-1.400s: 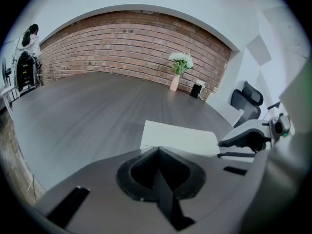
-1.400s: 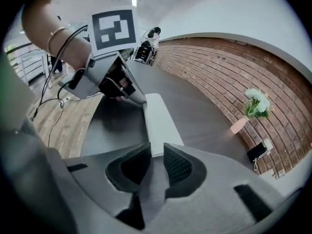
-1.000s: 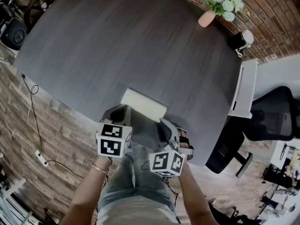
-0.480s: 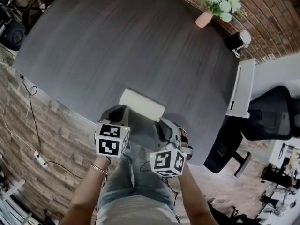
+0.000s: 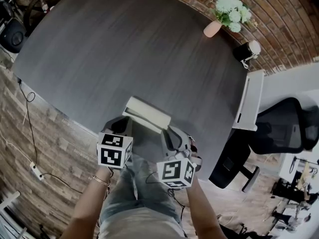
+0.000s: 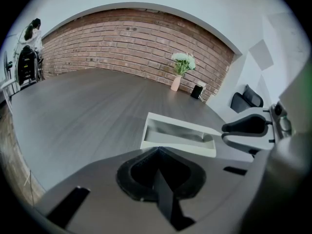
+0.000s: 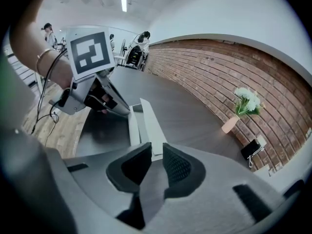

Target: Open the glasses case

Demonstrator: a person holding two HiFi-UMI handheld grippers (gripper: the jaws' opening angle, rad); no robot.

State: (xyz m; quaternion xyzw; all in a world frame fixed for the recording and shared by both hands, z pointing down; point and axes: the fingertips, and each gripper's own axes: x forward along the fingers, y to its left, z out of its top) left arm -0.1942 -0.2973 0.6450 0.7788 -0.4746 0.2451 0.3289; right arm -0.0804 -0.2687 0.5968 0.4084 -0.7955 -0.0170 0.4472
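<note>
Head view first: the white glasses case (image 5: 147, 114) sits at the 6 o'clock edge of the dark round table (image 5: 124, 44), right in front of the person. Both tools are on it. The left gripper (image 5: 127, 120) is in at the case's 8 o'clock end, the right gripper (image 5: 167, 131) at its 4 o'clock end, marker cubes facing up. Over to the left gripper view: jaws pressed together, tips meeting in a point with nothing showing between them, right up against the case's near rim. Whether they actually nip that rim, I can't tell. Beyond them the case gapes and you can see into its pale hollow. Right gripper view now: the jaws stand a narrow slot apart and the end of the lid (image 7: 148, 126) fills that slot, pinched between the ribbed pads, lifted at an angle off the tray below. Out at 1 o'clock on the table, a pink vase of white flowers (image 5: 213, 28), well apart from the action.
</note>
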